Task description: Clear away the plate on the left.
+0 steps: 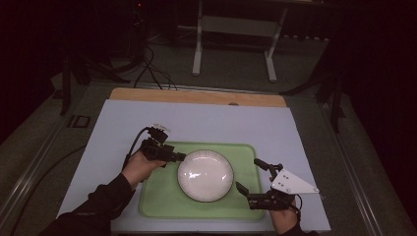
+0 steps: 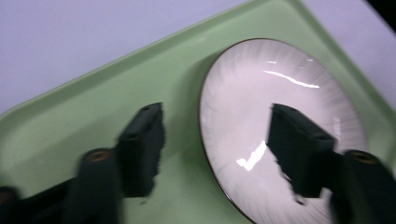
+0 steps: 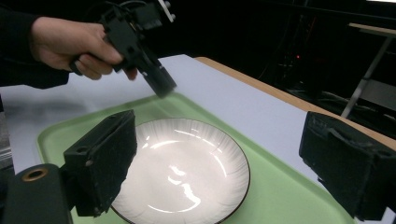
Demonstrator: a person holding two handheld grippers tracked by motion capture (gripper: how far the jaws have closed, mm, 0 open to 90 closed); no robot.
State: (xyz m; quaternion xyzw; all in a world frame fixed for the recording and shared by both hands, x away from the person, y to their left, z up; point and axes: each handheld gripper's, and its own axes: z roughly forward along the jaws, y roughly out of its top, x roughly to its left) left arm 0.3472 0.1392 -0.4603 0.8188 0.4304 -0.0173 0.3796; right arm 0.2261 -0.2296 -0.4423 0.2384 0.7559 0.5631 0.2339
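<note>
We judge the plate (image 1: 205, 175), lying on the tray (image 1: 157, 196) between our spread left gripper (image 2: 215, 144) and spread right gripper (image 3: 224, 168), stiff, glossy, slippery and breakable, so we should pinch its thin rim, which already sits between the left fingers (image 2: 140, 149).

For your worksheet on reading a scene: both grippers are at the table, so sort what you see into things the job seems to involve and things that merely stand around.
Likely in the job:
white plate
green tray
left gripper
right gripper

Standing around:
white frame behind the table
floor cables
</note>
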